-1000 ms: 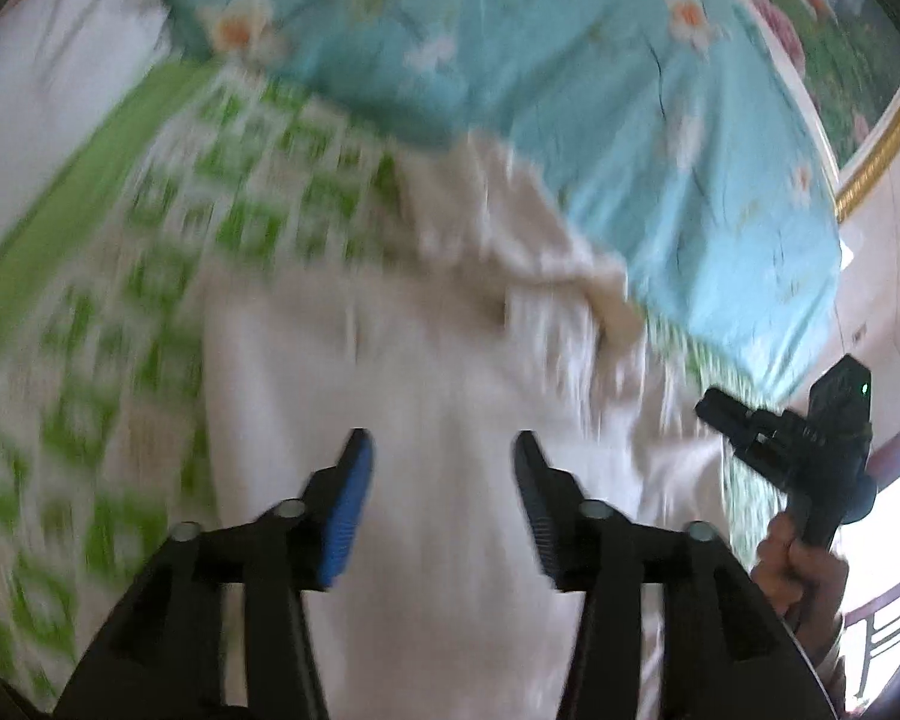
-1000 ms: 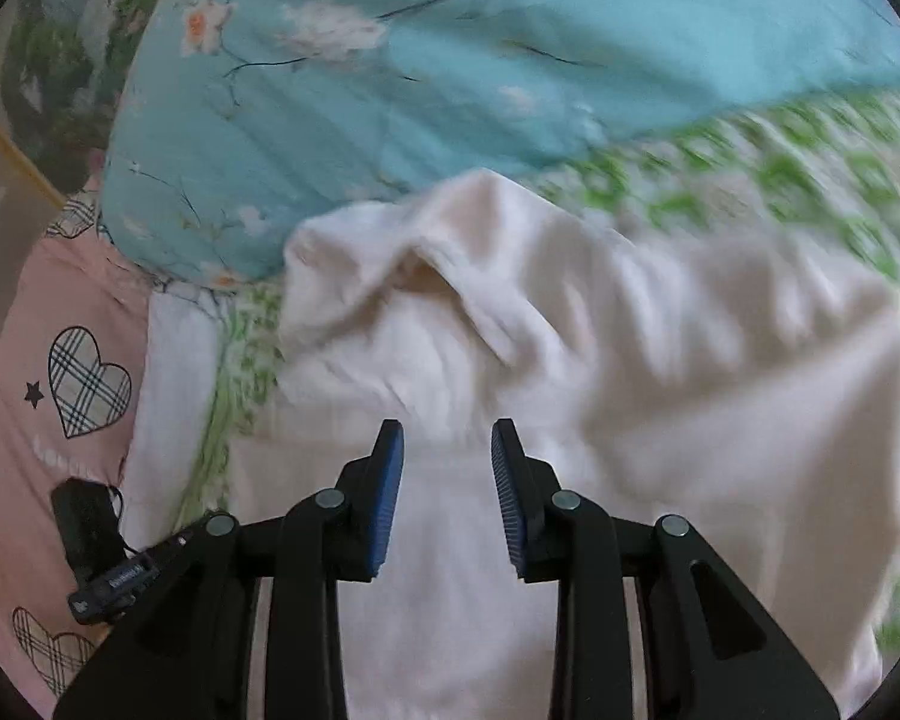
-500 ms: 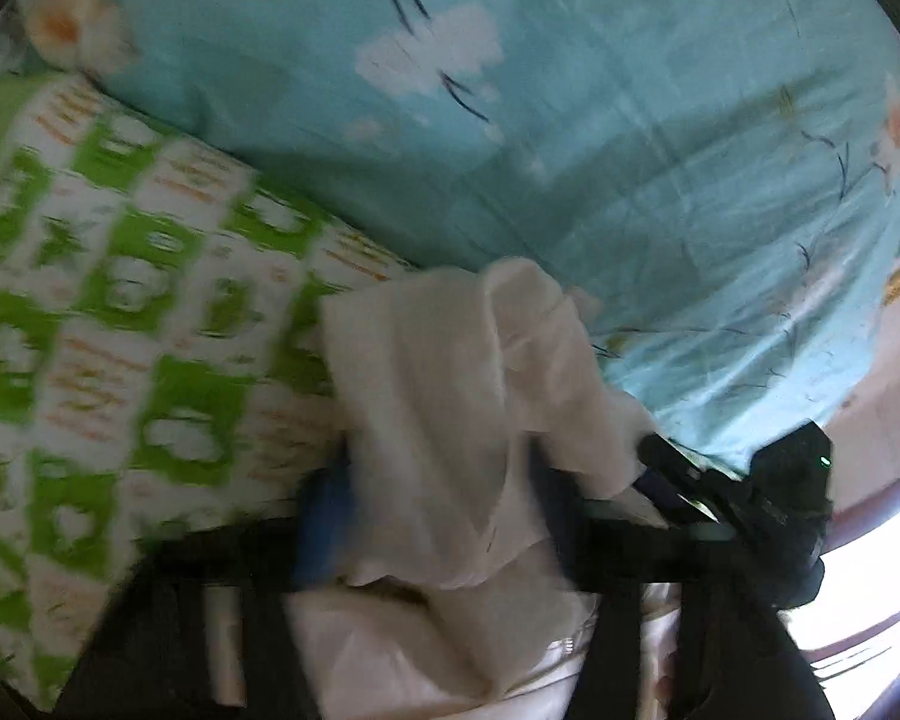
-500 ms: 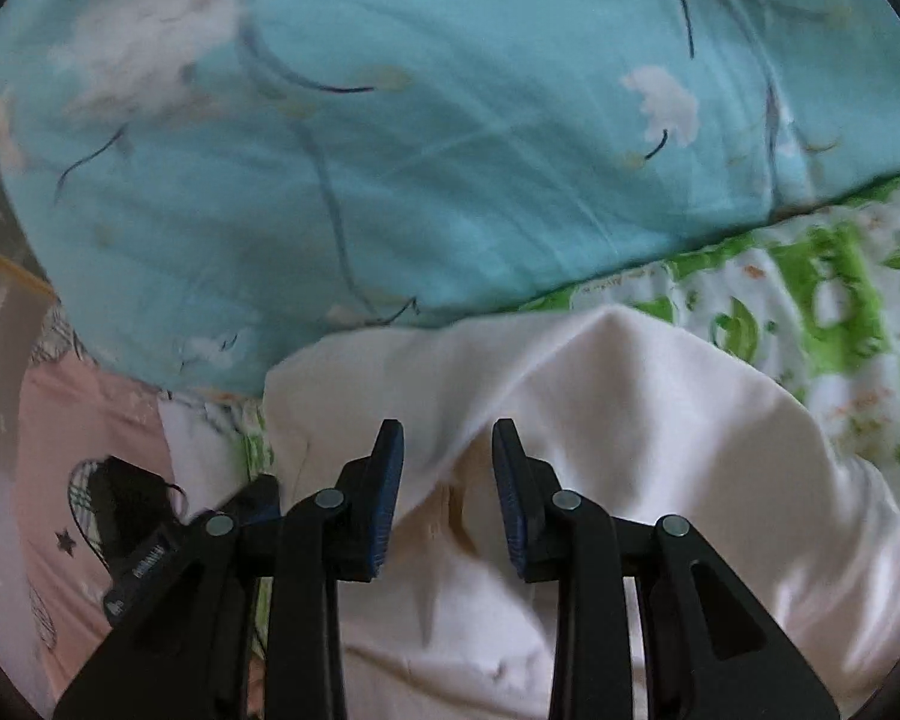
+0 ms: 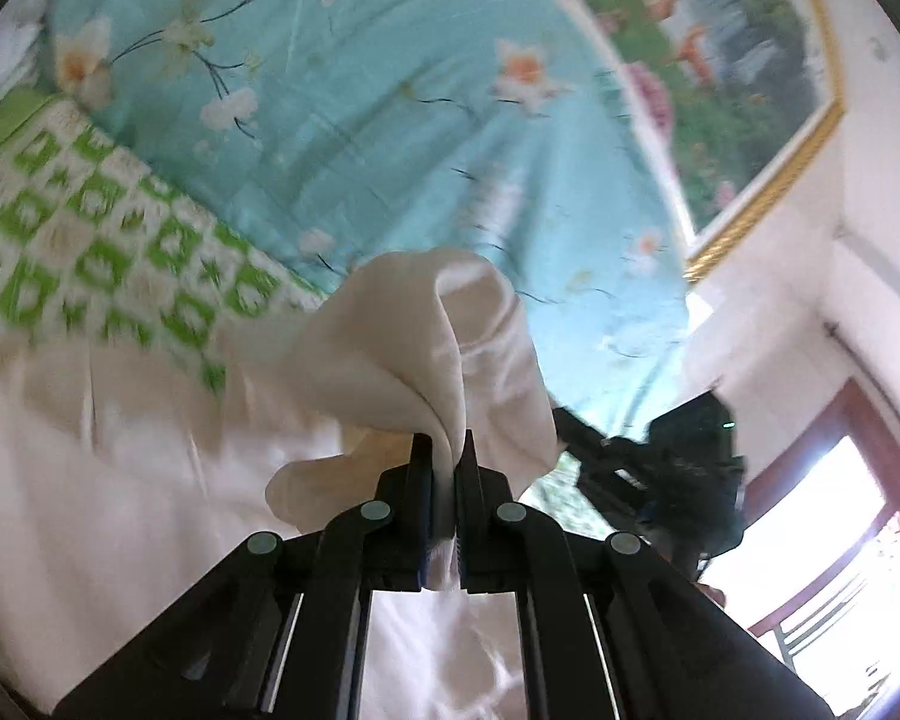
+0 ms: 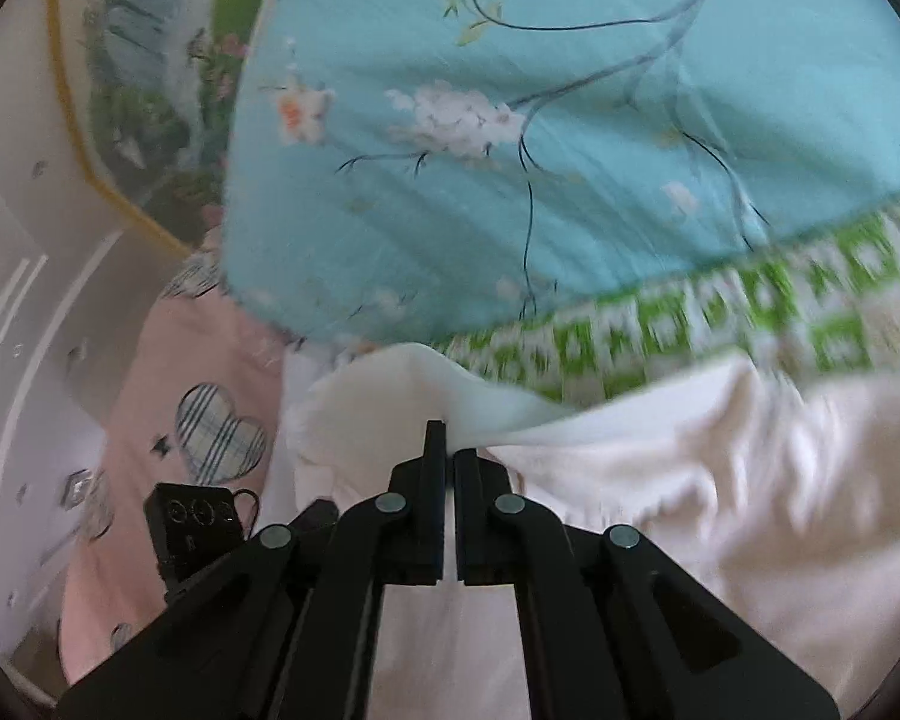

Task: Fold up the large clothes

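A large cream-white garment (image 5: 120, 480) lies spread on a bed. In the left wrist view my left gripper (image 5: 447, 450) is closing its jaws, and the pads pinch a bunched fold of the garment (image 5: 402, 348) that stands up above the tips. In the right wrist view my right gripper (image 6: 448, 447) is closing too, nipping a raised edge of the same garment (image 6: 402, 384). The rest of the cloth (image 6: 660, 480) trails off to the right. The right gripper (image 5: 660, 468) also shows as a black shape in the left wrist view, close beside the lifted fold.
A green-and-white checked sheet (image 5: 90, 252) lies under the garment. A light blue floral quilt (image 5: 360, 120) is heaped just behind. Pink heart-print bedding (image 6: 168, 396) and a black boxy unit with a cable (image 6: 192, 522) are at the left. A gold-framed picture (image 5: 720, 60) and a window (image 5: 840, 510) stand beyond.
Both grippers went from open above the flat garment to shut on its cloth. Each has pulled up a fold, and both views have tilted upward to show more quilt and wall.
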`<action>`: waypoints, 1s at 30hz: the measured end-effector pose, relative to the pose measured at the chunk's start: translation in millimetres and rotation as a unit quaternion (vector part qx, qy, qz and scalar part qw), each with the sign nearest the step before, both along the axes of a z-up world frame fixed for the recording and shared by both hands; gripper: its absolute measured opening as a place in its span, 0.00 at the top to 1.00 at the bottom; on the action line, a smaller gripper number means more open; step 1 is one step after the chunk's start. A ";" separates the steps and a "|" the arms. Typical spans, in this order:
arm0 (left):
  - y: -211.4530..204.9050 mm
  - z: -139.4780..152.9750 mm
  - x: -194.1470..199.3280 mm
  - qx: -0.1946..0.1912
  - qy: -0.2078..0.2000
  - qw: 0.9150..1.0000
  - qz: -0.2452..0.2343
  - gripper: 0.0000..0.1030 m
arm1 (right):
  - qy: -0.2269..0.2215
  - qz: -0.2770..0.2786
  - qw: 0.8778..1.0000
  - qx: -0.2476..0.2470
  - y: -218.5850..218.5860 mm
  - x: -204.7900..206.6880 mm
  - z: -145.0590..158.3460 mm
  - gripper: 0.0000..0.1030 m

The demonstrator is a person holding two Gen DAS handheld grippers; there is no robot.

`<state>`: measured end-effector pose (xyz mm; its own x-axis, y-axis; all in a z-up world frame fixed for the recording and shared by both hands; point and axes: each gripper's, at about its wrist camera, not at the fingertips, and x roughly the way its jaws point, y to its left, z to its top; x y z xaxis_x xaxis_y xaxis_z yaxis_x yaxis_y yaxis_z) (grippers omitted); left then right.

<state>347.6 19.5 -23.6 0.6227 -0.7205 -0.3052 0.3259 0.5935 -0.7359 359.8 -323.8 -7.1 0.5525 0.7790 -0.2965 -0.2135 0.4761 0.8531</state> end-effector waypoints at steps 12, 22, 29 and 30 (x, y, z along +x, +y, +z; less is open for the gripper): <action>-57.4 -89.2 -89.8 -0.012 0.117 0.992 -0.050 0.95 | 0.064 0.016 0.997 -0.038 -46.5 -106.3 -44.7 0.98; -4.1 -40.3 -95.6 0.027 0.100 0.994 -0.032 0.34 | 0.107 -0.005 0.993 -0.046 -59.0 -125.9 -80.7 0.95; -10.2 -72.0 -40.7 0.022 0.176 0.984 -0.036 0.34 | 0.129 -0.026 0.991 -0.023 -63.6 -128.7 -97.4 0.65; -14.6 -75.6 -33.8 0.021 0.180 0.983 -0.037 0.34 | 0.127 -0.026 0.991 -0.023 -61.7 -128.2 -97.6 0.62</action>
